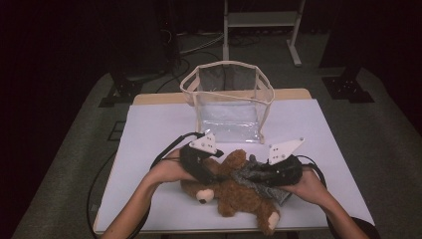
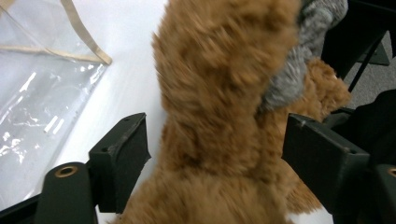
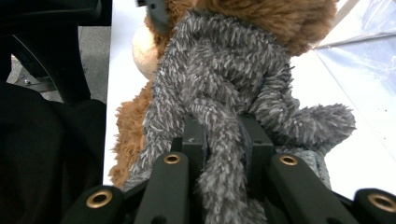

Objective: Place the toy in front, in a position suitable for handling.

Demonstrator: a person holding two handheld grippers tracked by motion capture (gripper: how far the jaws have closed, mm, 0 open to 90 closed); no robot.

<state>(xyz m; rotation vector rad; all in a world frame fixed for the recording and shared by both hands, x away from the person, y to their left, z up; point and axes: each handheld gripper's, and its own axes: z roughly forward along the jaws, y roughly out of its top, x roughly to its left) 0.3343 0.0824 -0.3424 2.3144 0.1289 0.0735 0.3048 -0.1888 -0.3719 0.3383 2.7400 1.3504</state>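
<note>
while lying soft and light on the white table [image 1: 149, 124] before the clear bag [image 1: 226, 99], brown teddy bear [image 1: 239, 194] sits loose between wide left gripper [image 2: 215, 154]; grey plush cloth [image 3: 219, 88] pinched tight by right gripper [image 3: 223, 140]. squashy, unbreakable; best grabbed at a limb.

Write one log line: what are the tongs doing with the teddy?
left tongs: open around brown teddy | right tongs: shut on grey scarf | clear bag: behind
</note>
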